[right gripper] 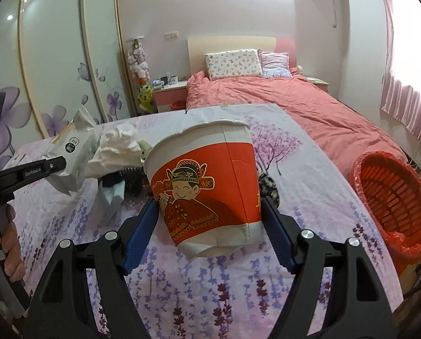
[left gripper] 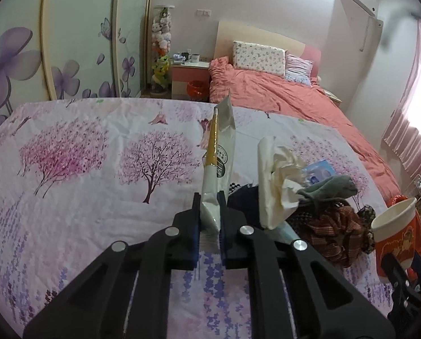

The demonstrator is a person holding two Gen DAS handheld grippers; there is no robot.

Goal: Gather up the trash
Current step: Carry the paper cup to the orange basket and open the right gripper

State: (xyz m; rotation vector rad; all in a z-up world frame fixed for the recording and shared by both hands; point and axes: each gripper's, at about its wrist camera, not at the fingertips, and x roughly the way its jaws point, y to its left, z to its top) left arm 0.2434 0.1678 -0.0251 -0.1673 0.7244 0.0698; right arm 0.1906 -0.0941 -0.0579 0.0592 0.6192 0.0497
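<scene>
My left gripper point(left gripper: 209, 197) is shut on a white and gold snack wrapper point(left gripper: 220, 152), held upright above the flowered table. The wrapper also shows in the right wrist view point(right gripper: 72, 152). My right gripper point(right gripper: 210, 206) is shut on a red and white paper noodle cup point(right gripper: 207, 186), held tilted above the table; the cup also shows at the right of the left wrist view point(left gripper: 395, 234). Crumpled white tissue point(left gripper: 278, 178) lies on the table to the right of the left gripper. An orange bin with a red liner point(right gripper: 391, 200) stands at the table's right side.
A pile of dark and patterned cloth items point(left gripper: 332, 220) lies by the tissue, with a small blue packet point(left gripper: 320, 169) behind. The flowered tablecloth point(left gripper: 69, 169) covers the table. A pink bed point(right gripper: 281, 101), nightstand point(left gripper: 190, 76) and wardrobe doors point(left gripper: 80, 34) are beyond.
</scene>
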